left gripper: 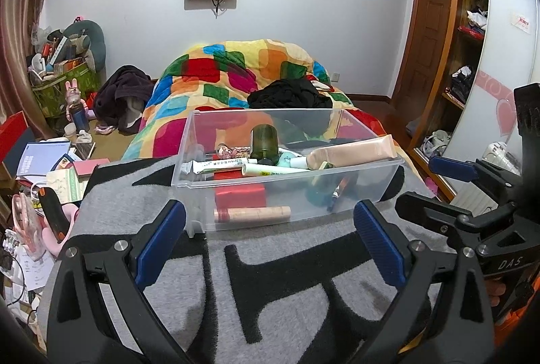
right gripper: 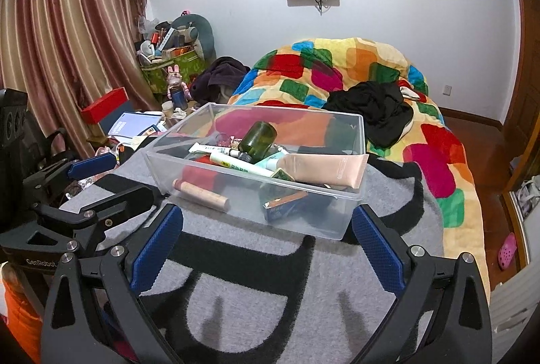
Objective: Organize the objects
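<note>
Clear box (left gripper: 270,195) sits full on the gray blanket (left gripper: 303,279). Both your left gripper (left gripper: 270,242) and right gripper (right gripper: 266,242) have fingers wide and hold nothing. Pick one top thing, like the pink tube (left gripper: 351,149), and close on it slowly.

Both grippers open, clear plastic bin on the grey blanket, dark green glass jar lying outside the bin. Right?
Not quite. The dark green glass jar sits inside the clear plastic bin, atop the tubes, as the right wrist view shows. Left gripper and right gripper are open; the bin is on the grey blanket.

I'm seeing both grippers, left gripper (left gripper: 270,242) and right gripper (right gripper: 266,249), showing black frames, blue ribbed pads, silver screws.
</note>
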Available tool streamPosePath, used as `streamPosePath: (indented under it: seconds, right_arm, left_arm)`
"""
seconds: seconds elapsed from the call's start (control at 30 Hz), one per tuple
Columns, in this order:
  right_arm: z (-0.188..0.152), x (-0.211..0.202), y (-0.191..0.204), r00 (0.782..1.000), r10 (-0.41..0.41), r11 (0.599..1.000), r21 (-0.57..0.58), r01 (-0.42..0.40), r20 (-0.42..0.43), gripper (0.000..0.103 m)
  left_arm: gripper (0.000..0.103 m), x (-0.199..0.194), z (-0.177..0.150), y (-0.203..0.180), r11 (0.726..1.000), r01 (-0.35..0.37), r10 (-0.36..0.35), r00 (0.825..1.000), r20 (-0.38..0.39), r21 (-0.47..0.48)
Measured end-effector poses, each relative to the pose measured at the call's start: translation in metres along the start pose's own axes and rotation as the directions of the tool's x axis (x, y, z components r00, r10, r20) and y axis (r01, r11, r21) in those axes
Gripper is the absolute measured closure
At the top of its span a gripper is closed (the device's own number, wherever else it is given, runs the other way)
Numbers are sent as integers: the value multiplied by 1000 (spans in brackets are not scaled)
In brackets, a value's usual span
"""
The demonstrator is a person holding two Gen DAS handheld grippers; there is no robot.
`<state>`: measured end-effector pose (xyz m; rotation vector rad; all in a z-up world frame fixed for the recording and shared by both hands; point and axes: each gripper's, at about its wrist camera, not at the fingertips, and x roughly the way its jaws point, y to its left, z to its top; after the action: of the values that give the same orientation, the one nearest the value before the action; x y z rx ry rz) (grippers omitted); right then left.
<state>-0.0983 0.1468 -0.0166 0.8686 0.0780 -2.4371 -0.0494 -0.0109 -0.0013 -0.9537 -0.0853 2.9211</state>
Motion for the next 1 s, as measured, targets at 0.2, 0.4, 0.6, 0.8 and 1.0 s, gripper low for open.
streamPosePath:
  seconds: [0.2,0.4,0.6,0.8,1.0]
  right_arm:
    - [0,0,1,1000,3,1000,-1,-3,2,3]
    - [0,0,2,1000,4,1000,0,-4,2,3]
    - [-1,-1,3,1000,6,1000,-2,-6,4,3]
    - [-2,-5,6,1000,9,1000,-4,-9,11,3]
    - [-1,-6,6,1000,11,1000,-2,-11,11,3]
  left_arm:
    - [2,0,0,0,1000,0,0,1000,2,0]
    - [2,0,0,0,1000,2,-2,1000,2,0]
    - [2,-1,0,-1,1000,3,-3,1000,2,0]
    - [2,-1,0,-2,1000,6,-6,1000,2,-1]
    - [2,-4,2,-4,1000,9,-9,1000,6,0]
